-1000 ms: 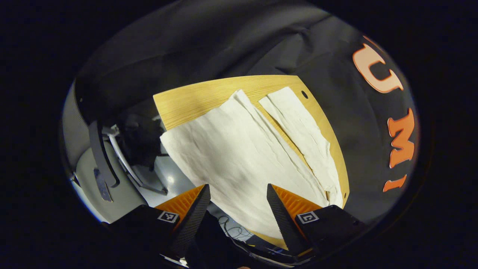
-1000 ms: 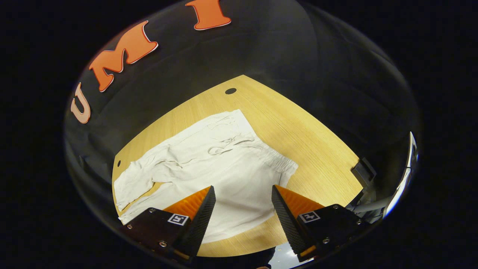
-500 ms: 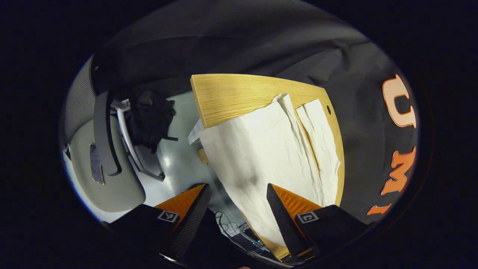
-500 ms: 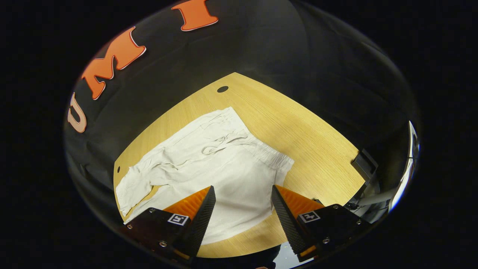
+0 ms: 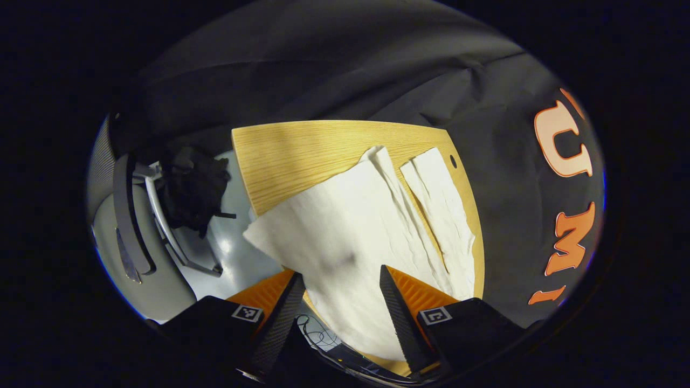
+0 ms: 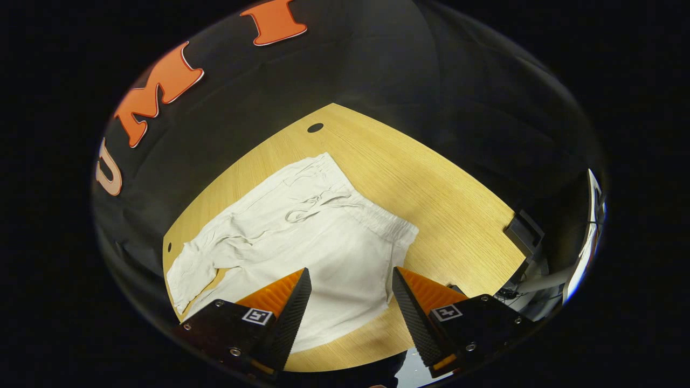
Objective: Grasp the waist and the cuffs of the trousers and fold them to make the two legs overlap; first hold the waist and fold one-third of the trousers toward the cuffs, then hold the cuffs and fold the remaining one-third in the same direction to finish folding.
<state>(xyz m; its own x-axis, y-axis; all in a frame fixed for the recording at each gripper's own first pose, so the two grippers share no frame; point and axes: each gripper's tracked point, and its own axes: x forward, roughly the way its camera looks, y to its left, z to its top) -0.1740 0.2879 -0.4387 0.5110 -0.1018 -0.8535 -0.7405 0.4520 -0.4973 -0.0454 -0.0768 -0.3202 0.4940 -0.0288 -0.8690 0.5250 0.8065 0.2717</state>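
White trousers (image 6: 302,237) lie spread flat on the wooden table (image 6: 431,199), legs apart. In the right gripper view the elastic waist (image 6: 372,213) with its drawstring faces right and the legs run left. My right gripper (image 6: 349,302) hovers open above the near hip area, touching nothing. In the left gripper view the trousers (image 5: 350,237) show their two legs; the near leg's cuff (image 5: 264,234) overhangs the table's edge. My left gripper (image 5: 338,302) hangs open above the near leg, holding nothing.
A grey office chair (image 5: 135,237) with a dark garment (image 5: 191,186) on it stands on the pale floor left of the table. Cables (image 5: 318,331) lie under the table edge. A dark box (image 6: 520,237) sits at the table's right corner. Cable holes (image 6: 315,127) pierce the tabletop.
The left gripper's view swung, first toward the chair, then partly back over the near leg, and its fingers stand slightly closer together. The right gripper drifted a little; the trousers lie unmoved.
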